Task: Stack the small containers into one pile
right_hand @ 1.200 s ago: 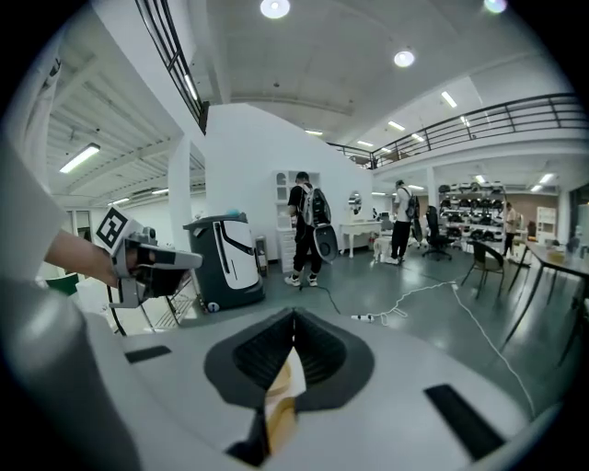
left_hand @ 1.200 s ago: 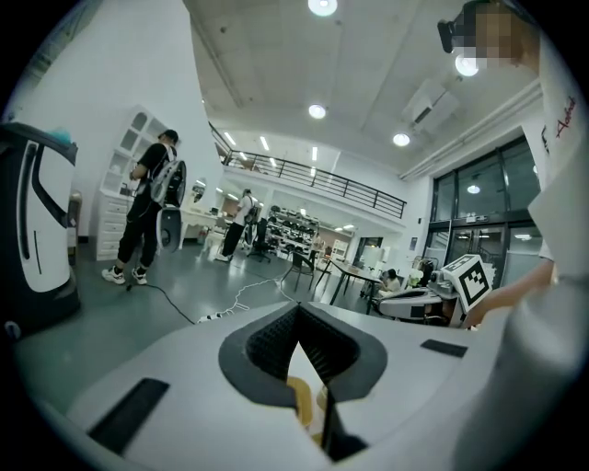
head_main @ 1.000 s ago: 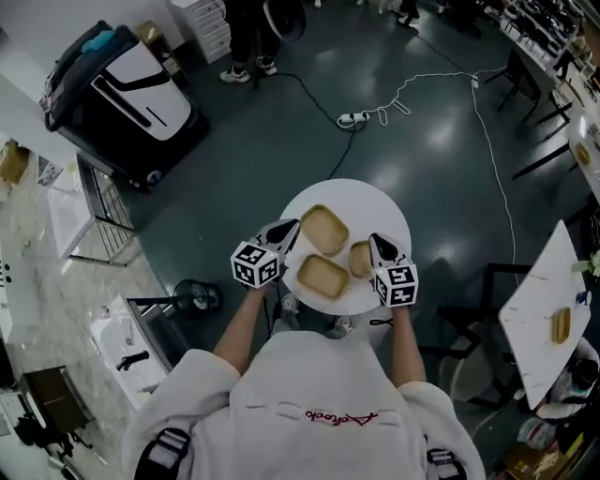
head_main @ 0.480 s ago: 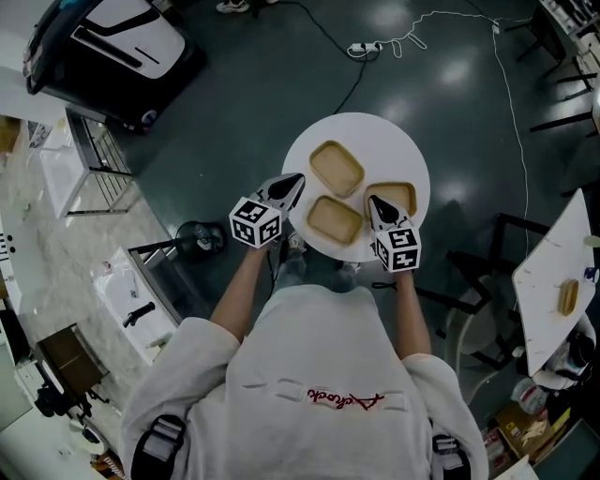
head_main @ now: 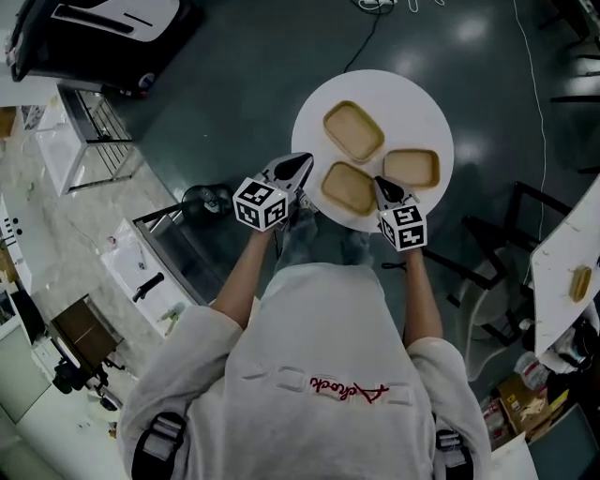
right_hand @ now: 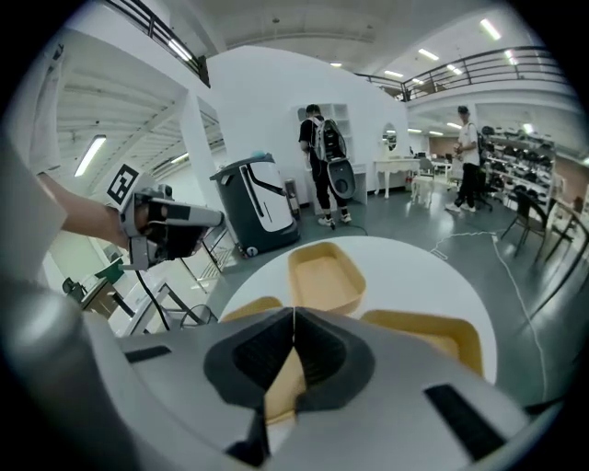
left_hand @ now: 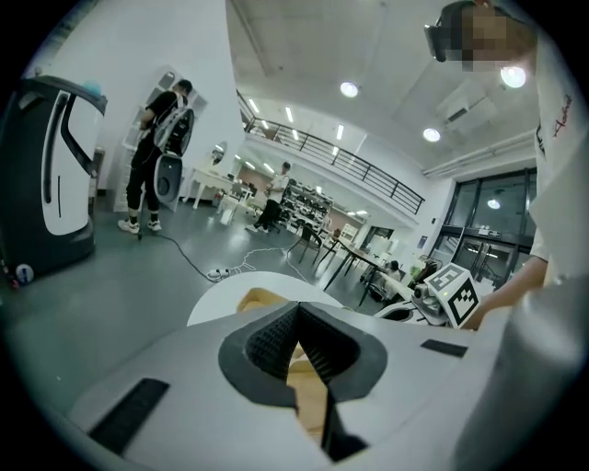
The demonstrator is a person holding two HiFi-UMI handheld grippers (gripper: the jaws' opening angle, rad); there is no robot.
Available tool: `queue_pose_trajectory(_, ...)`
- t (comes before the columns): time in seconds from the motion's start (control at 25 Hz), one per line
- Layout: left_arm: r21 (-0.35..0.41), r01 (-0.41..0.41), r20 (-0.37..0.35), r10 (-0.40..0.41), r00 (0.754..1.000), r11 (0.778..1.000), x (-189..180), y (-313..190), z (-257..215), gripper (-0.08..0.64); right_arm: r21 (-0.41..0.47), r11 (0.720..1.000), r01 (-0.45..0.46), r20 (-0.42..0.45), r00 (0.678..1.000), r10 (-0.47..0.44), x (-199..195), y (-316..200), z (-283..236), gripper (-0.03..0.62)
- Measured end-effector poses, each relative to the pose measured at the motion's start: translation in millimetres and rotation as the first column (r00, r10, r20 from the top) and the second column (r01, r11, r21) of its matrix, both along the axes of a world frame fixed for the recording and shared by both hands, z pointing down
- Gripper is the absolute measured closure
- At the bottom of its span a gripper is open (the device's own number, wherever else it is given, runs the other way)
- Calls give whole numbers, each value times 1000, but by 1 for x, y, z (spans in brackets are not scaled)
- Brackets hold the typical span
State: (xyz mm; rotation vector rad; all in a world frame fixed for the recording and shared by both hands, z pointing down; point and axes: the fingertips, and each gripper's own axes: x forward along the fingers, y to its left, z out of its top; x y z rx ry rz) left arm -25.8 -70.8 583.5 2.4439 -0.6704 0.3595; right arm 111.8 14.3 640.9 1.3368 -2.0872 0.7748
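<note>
Three tan shallow containers lie apart on a round white table (head_main: 412,112): a far one (head_main: 353,130), a near-left one (head_main: 348,187) and a right one (head_main: 412,168). My left gripper (head_main: 302,167) is shut and empty, its tip just off the table's left edge beside the near-left container. Shut and empty too, my right gripper (head_main: 382,183) hovers at the near edge between the near-left and right containers. In the right gripper view the far container (right_hand: 324,276) and right container (right_hand: 433,336) show beyond the closed jaws (right_hand: 294,313). In the left gripper view (left_hand: 296,308) a tan container (left_hand: 262,298) peeks out.
A black-and-white machine (head_main: 94,23) stands far left, with a metal rack (head_main: 94,131) near it. A cable (head_main: 375,7) runs over the dark floor beyond the table. Chair frames (head_main: 525,234) and a white table (head_main: 567,267) are at the right. People (right_hand: 322,156) stand in the distance.
Both grippers have come down and in toward the table's near edge. The right tip now sits between the near-left and right containers. The containers have not moved.
</note>
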Motion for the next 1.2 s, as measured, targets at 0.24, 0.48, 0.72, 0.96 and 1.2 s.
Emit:
queue_pose_trajectory(0.24,-28,14,6,-14,1000,999,-14,5,13,549,-102,990,99,-45,994,-104,-14,1,34,571)
queue_pose_trajectory(0.48,-29,48,1,-48,999,998,-28,5,11,549,-200,950,239,-133,954,-268,-21,0,56,486)
queue_pose_trajectory(0.72,-32,81,0,-81,997,996,-41,9,10,549,-287,881,376,-259,855,-449,-20,-10,74,486)
queue_pose_trajectory(0.96,-40,112,3,-112,994,993,-56,12,14,549,-375,822,428,-263,801,-537,-21,-8,90,508)
queue_pose_trajectory(1.2,-36,133,5,-133,991,990,-66,12,13,549,-397,806,438,-251,793,-555,-25,-4,92,551)
